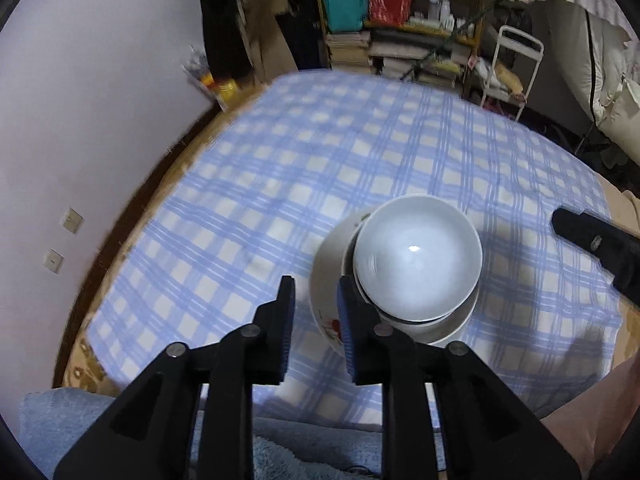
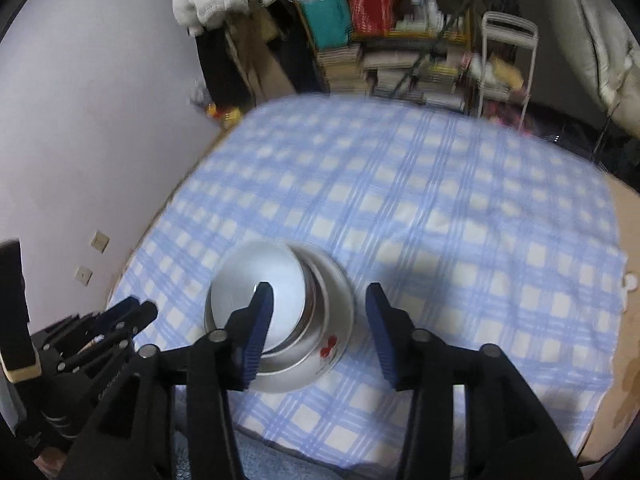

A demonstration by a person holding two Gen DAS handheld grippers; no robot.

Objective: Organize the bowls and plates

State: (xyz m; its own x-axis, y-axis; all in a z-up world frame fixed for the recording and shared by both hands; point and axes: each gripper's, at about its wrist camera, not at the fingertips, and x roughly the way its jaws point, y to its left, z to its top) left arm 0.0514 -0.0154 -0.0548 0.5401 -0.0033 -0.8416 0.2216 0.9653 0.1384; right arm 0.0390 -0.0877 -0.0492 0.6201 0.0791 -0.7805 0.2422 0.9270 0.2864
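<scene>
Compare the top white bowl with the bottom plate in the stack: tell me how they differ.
The top bowl is plain white inside; the bottom plate carries a red print near its rim. The bowl is deep and narrower; the plate is shallow and wider, jutting out beneath the stack. The bowl sits on top of the other dishes; the plate rests directly on the checked cloth. Both are round, white and upright.

No readable text, brand, number or sign in either view. Faint embossed lettering on arm of left claw (image 2: 142, 312) in right wrist view, too blurred to read. Packages on shelf (image 1: 400, 4) carry print too small and smeared to make out. Red mark on plate (image 1: 334, 330) is picture, not lettering.
</scene>
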